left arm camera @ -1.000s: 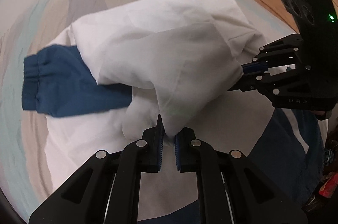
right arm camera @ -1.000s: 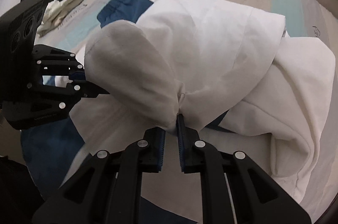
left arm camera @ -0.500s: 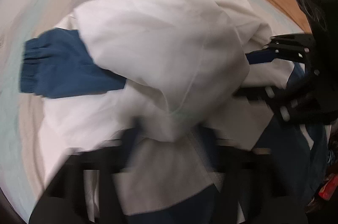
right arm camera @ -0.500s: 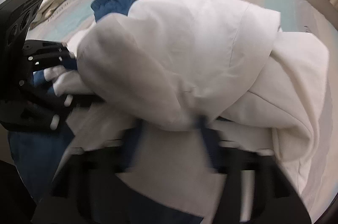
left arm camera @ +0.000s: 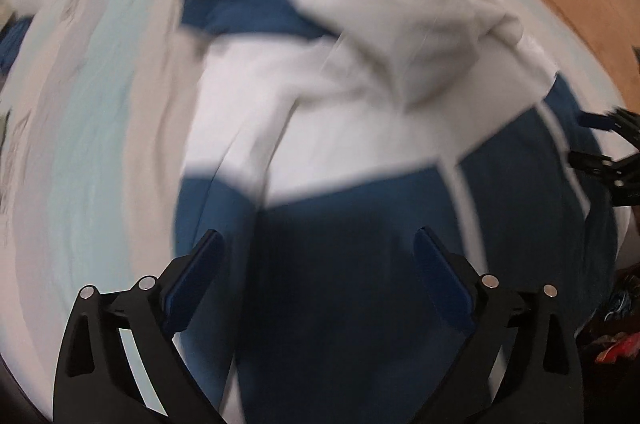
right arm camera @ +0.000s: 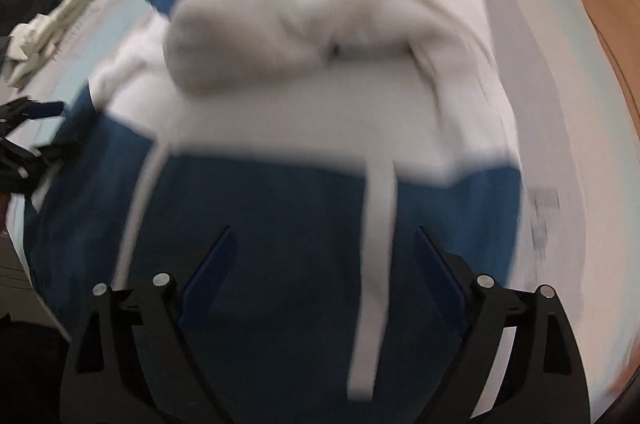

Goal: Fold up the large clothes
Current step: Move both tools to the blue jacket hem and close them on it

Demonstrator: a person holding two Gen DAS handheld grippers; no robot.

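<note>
Progress: large white-and-navy soft fabric jacket lies on the pale striped bed sheet, white upper part w/ navy cuffed sleeve folded back over the body into a puffy lump. Navy lower half w/ white stripe not yet folded, so approx halfway imo. Left gripper and right gripper both opening, jaws wide, nothing between them, above navy hem. Fabric looks thick, limp, rumpled; frames blurred.

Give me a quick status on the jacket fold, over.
Left gripper and right gripper both opening, nothing between the jaws. Blue and white jacket lying bunched on the bed, white part folded over. Nothing in the way.
</note>
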